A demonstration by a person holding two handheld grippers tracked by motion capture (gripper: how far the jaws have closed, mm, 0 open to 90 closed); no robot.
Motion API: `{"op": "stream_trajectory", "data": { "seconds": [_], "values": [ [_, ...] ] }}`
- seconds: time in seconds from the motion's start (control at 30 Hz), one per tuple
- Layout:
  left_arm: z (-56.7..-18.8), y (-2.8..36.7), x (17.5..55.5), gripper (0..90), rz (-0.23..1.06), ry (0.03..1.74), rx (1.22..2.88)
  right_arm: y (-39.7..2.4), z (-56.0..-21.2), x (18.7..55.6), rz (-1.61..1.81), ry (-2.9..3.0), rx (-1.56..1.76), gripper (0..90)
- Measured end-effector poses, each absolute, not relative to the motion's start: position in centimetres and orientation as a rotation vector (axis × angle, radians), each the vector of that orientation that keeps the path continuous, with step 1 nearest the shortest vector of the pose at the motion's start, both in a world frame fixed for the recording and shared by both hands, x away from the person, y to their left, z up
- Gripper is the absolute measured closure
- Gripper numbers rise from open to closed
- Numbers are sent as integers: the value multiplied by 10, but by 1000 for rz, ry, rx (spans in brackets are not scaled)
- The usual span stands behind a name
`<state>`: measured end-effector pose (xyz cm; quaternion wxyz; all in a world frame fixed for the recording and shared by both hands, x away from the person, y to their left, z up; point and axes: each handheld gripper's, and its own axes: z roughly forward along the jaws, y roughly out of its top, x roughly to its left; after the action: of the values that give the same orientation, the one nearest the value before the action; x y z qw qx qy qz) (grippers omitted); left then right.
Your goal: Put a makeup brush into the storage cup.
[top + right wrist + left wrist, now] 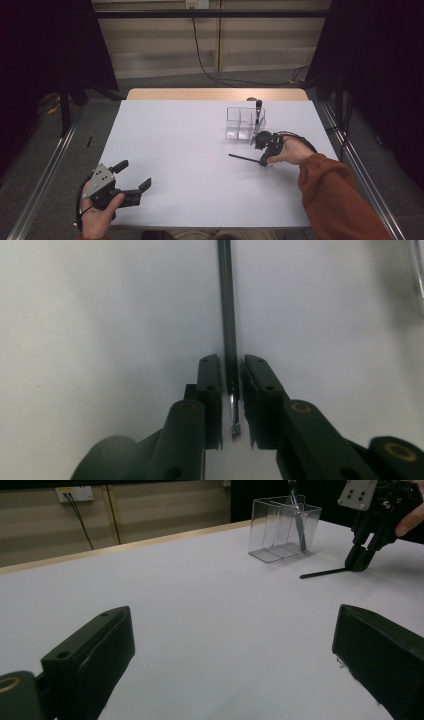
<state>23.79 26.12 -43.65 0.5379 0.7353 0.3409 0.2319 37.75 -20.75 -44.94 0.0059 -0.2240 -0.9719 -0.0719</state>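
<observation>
Left claw (134, 176) wide open, holding nothing, right claw (231, 385) nearly closed around thin dark tool (227, 315) on table (190, 150)

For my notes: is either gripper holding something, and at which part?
The right gripper is shut on a thin dark utensil lying on the table, near one end. The left gripper is open and holds nothing.

A white table (190, 150) with a wooden far edge fills the middle of the high view. Right of centre, toward the top, a clear box (239, 123) stands on it. Just below the box, a thin dark tool (244, 158) lies flat on the white top
</observation>
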Motion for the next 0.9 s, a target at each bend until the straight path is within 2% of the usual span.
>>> {"op": "stream_trajectory", "data": {
  "seconds": [0.2,0.9],
  "values": [
    [-437,261,238,34,551,813,1750,-206,-450,379,-208,-3025,-698,858],
    [-437,262,239,34,551,825,1749,-218,-439,373,-401,-3003,-798,859]
  ]
}}
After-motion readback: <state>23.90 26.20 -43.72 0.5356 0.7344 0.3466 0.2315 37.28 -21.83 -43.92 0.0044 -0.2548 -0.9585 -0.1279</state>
